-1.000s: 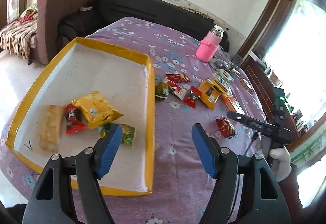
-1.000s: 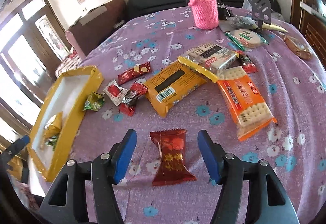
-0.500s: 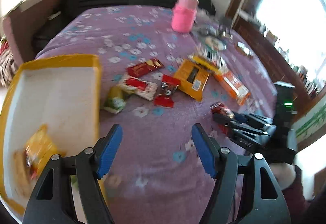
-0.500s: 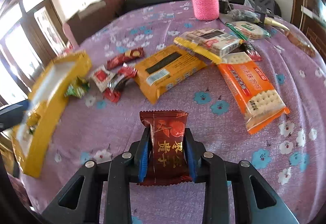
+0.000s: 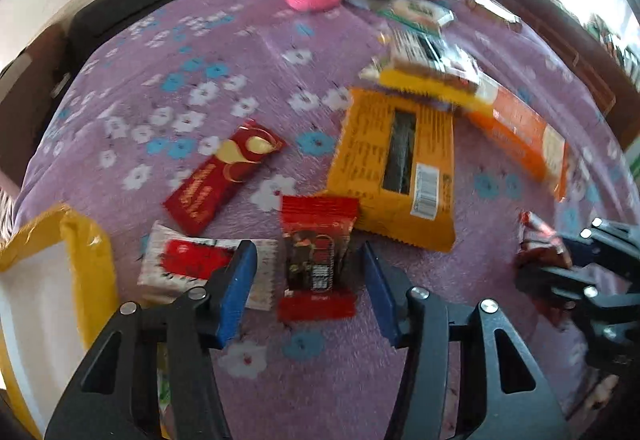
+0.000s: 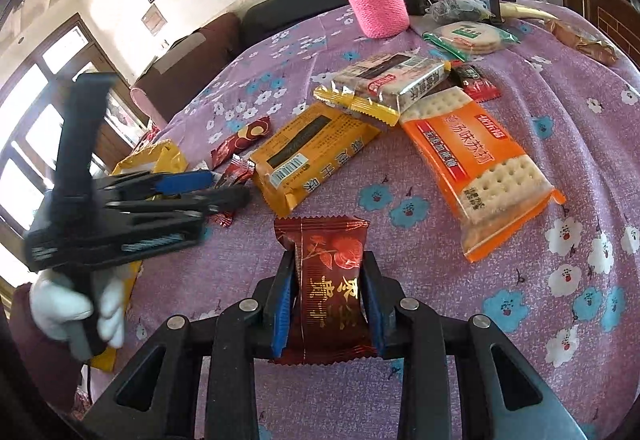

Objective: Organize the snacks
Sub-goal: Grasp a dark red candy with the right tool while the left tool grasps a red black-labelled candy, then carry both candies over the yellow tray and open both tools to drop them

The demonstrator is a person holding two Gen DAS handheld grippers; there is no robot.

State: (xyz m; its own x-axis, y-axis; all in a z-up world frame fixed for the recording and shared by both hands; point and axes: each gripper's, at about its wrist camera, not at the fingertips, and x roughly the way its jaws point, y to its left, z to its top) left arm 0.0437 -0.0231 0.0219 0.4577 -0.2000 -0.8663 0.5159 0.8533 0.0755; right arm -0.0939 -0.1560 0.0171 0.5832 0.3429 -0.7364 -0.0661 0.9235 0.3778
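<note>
Nearest the right wrist camera, the right gripper [image 6: 329, 300] pinches a dark red candy wrapper [image 6: 326, 282] by its slack middle just above the purple floral cloth [image 6: 520, 320]; that grip could slip on the way to the yellow-rimmed tray [image 5: 86, 260]. Farther left, the left gripper [image 5: 308, 290], tilted steeply down in a white-gloved hand [image 6: 76, 310], is closing around a red-and-black snack packet [image 5: 316, 260], pads not yet touching, and might snag the neighbouring white-and-red sachet [image 5: 188, 266].
</note>
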